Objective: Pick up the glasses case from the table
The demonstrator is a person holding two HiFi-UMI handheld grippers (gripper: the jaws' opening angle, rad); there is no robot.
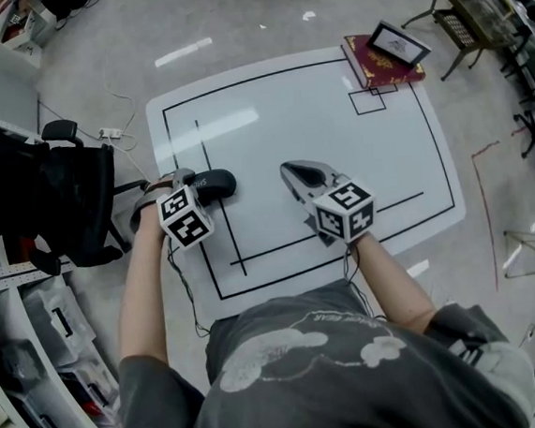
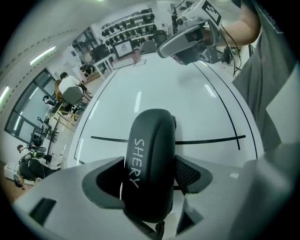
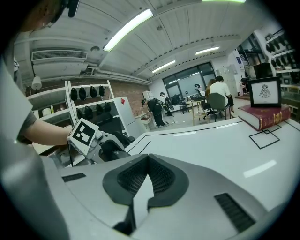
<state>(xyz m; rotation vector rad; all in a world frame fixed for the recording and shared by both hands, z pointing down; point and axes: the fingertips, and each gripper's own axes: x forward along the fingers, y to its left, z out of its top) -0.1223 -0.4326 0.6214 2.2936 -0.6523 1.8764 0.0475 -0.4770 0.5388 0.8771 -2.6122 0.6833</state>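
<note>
**A:** Which step is in hand?

**B:** The grasp. The left gripper (image 1: 197, 187) points steeply down, and the case (image 2: 151, 159) lies on the table (image 1: 337, 155) between its jaws. One rounded end reaches out past the tips. The jaws stand wide around it. A pale sliver shows along the case's left flank, so they probably aren't clamped yet, though the wide-angle view makes that hard to call.

**A:** What does the next move call for?

**B:** Closing until both pads (image 2: 190, 173) bear on the flanks, then a straight lift.

**A:** How will it handle?

**B:** It's a matte black oblong shell, smooth and domed, with white lettering along one side. Curved flanks can slip, but the pads are dark with a mesh-like texture, which should bite. Under the tips the table is glossy white, crossed by thin black lines (image 2: 206, 139).

**A:** And the right gripper (image 3: 148, 157)?

**B:** It's empty, with its jaws pressed together at the tips. It hangs low over the table, with the case well off to its left. Far ahead on its right lies a red book (image 3: 262, 117) with a small frame (image 3: 265, 91) on top. Neither is part of this job.
</note>
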